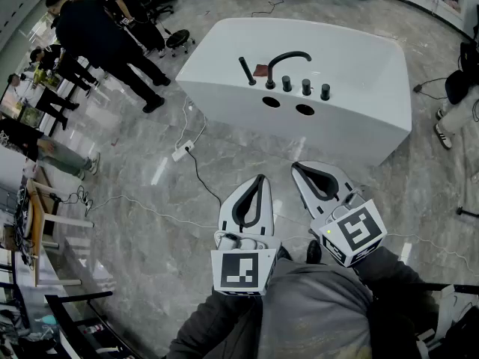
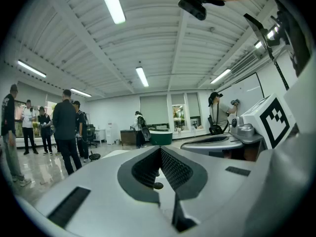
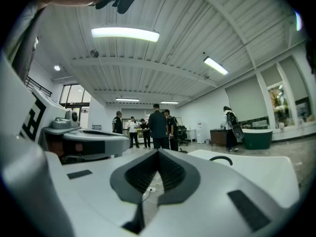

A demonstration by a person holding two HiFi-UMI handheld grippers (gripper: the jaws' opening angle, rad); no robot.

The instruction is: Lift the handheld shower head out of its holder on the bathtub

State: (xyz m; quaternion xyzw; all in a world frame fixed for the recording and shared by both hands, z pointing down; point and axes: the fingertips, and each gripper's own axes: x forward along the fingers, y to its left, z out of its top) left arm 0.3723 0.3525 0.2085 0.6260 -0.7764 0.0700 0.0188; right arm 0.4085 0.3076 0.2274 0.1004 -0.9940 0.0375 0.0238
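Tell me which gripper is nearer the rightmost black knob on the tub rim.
Right. The right gripper is in front of the tub, slightly left of the knob. The left gripper is farther back and farther left.

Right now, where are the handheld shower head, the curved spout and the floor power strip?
handheld shower head [image 1: 247, 71], head view, mid-handle.
curved spout [image 1: 289, 54], head view, top of arc.
power strip [image 1: 182, 150], head view, its body.

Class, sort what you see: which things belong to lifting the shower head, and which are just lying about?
Job: slim black handheld shower head; white bathtub; left gripper, right gripper, both shut.
Lying about: white power strip; black round stool; brown square pad.
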